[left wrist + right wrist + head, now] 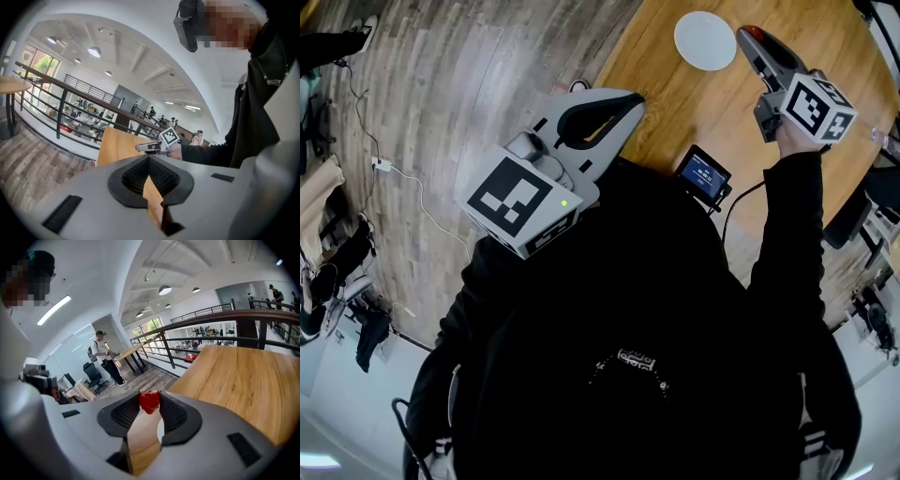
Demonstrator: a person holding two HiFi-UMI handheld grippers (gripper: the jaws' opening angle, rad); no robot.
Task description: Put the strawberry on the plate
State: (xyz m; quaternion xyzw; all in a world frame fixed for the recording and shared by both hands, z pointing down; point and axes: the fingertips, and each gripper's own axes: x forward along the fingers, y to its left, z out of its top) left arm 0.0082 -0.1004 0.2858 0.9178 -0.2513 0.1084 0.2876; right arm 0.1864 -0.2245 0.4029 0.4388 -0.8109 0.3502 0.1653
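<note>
A small red strawberry (149, 401) sits pinched between the tips of my right gripper (149, 404), which is shut on it. In the head view this gripper (750, 37) is held above the wooden table (675, 103), just right of the round white plate (705, 40), with the strawberry (751, 34) red at its tip. My left gripper (630, 101) hovers near the table's left edge, close to my body. Its pads (164, 178) meet at the tips with nothing between them. The left gripper view also catches the right gripper (152, 146) over the table.
A small black device with a lit screen (705, 175) and a cable lies at the table's near edge. Wooden floor (469, 84) with a white cable spreads to the left. A railing (206, 317) runs beyond the table's far edge, with people and desks behind it.
</note>
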